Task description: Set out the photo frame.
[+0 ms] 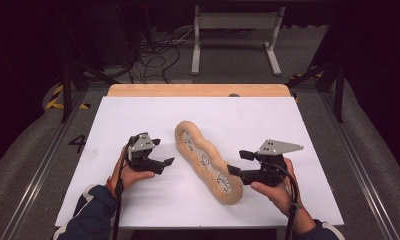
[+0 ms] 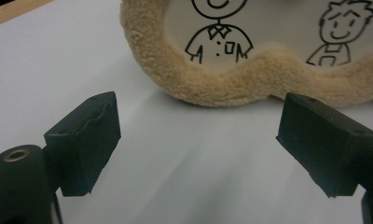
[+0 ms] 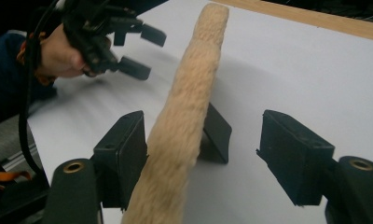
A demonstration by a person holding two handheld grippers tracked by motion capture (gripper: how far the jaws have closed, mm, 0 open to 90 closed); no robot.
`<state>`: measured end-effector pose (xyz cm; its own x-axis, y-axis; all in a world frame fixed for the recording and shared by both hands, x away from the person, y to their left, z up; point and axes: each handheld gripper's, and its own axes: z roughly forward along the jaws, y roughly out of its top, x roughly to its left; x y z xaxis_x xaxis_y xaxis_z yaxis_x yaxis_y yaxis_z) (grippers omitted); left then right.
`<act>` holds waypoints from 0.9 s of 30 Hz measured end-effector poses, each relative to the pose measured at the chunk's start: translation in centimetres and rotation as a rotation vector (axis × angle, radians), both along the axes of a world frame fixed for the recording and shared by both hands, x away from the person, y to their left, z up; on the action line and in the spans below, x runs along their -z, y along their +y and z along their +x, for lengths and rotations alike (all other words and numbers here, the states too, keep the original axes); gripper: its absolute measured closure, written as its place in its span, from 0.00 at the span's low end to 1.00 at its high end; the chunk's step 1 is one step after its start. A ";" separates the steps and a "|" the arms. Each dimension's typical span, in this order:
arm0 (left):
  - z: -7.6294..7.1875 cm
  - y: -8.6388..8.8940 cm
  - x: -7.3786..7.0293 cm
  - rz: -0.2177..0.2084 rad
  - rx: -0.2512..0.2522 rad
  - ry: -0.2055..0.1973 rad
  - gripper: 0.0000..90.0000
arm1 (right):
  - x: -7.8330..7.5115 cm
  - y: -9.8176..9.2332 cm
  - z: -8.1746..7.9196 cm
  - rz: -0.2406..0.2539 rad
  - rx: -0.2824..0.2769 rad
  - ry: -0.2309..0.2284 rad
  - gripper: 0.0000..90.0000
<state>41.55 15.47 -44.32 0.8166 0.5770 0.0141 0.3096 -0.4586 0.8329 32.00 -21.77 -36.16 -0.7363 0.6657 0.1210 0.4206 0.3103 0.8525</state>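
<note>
A peanut-shaped picture frame [image 1: 204,161] with a tan plush rim [image 2: 222,88] holds three cartoon drawings and runs diagonally across the middle of the white table. It stands tilted on a black back stand [image 3: 217,135]. My left gripper [image 1: 163,151] is just left of it. Its jaws are wide apart with bare table between them [image 2: 198,140], and they face the drawings. My right gripper [image 1: 238,162] is at the frame's near right end. It is open, and the plush edge [image 3: 184,116] runs between its jaws, close to the left one. The left gripper [image 3: 138,46] also appears in the right gripper view.
The white table sheet [image 1: 268,120] ends at a wooden strip [image 1: 198,90] on the far side. Beyond it, on the grey floor, are a white metal stand [image 1: 235,30] and loose cables [image 1: 158,55]. Dark rails flank the table.
</note>
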 end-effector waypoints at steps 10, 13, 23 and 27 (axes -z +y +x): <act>3.6 -1.6 -0.1 -0.052 -0.032 0.000 0.18 | 4.9 -0.2 -4.3 0.002 0.068 0.054 0.42; 3.8 -2.2 0.2 -0.044 -0.031 -0.006 0.23 | 4.8 -0.1 -5.0 -0.007 0.074 0.026 0.47; 4.8 -3.5 1.1 -0.024 -0.016 0.047 0.27 | 5.7 1.1 -6.6 -0.063 0.088 -0.002 0.40; 5.4 -3.2 1.0 -0.054 -0.024 0.062 0.26 | 6.5 1.4 -6.3 -0.083 0.101 0.018 0.53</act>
<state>46.99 12.29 -45.33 0.8007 0.5952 -0.0676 0.3717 -0.4051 0.8353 25.71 -20.36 -42.63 -0.6633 0.7446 0.0750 0.4679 0.3344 0.8181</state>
